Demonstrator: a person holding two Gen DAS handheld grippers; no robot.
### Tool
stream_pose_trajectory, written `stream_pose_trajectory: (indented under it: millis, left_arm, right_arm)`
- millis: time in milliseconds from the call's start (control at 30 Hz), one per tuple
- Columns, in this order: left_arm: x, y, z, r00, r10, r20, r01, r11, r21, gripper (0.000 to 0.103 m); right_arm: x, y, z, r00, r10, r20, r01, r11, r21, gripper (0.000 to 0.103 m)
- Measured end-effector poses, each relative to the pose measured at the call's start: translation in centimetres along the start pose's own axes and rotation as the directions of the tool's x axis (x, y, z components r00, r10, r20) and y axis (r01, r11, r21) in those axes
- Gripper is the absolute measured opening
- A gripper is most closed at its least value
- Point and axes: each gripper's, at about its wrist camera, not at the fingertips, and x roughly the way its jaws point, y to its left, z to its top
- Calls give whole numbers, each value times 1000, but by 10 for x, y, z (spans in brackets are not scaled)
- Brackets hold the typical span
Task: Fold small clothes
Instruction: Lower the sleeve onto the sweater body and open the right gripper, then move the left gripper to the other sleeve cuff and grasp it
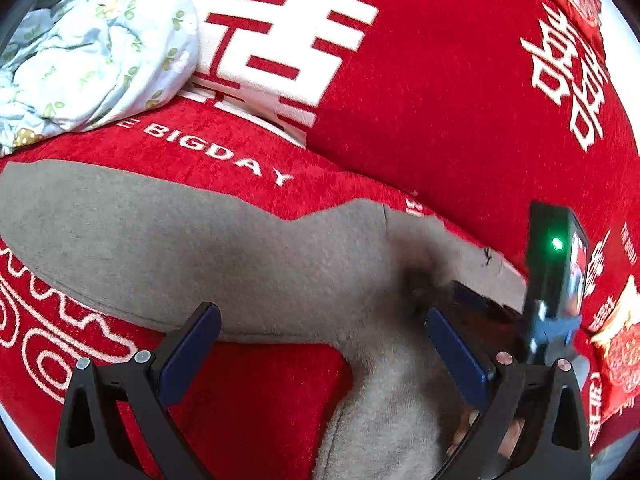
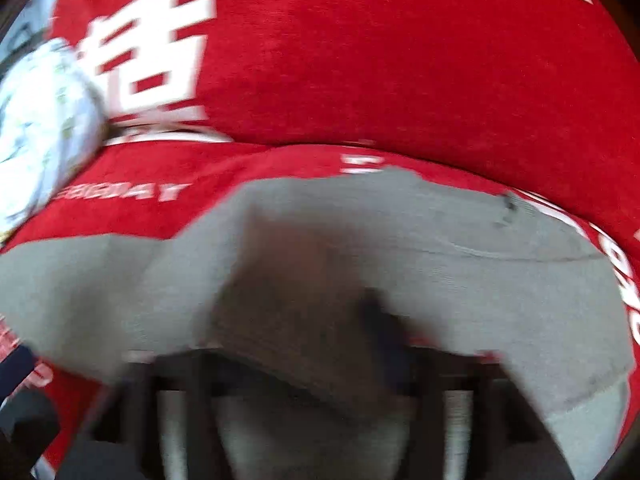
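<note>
Grey garment (image 1: 240, 256) spread on red cloth (image 1: 440, 100), barely folded. Left gripper (image 1: 324, 344) wide open above it, holding nothing. Right gripper (image 2: 320, 364) blurred, apparently open too. Most folding left. Floral bundle (image 1: 92, 48) aside.

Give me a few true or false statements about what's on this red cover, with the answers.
1. The grey garment lies on a red cover with white lettering. True.
2. The left gripper is clamped shut. False: its jaws stand wide apart.
3. A floral bundle of cloth sits beyond the garment. True.
4. The floral bundle rests on top of the garment. False: red cover shows between them.
</note>
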Motion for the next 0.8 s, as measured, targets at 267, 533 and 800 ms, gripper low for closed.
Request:
stream_pose_trajectory:
  millis: [267, 533, 800]
  left_arm:
    - [2, 31, 8, 1000, -11, -7, 10, 991, -132, 103]
    - [8, 26, 6, 999, 28, -26, -31, 994, -104, 103]
    - [9, 27, 6, 996, 82, -18, -83, 993, -81, 103]
  right_arm:
    - [-56, -34, 9, 988, 91, 125, -98, 994, 54, 80]
    - [-36, -111, -24, 982, -188, 1, 181, 948, 260, 80]
    - [-8, -12, -20, 984, -177, 20, 177, 984, -15, 80]
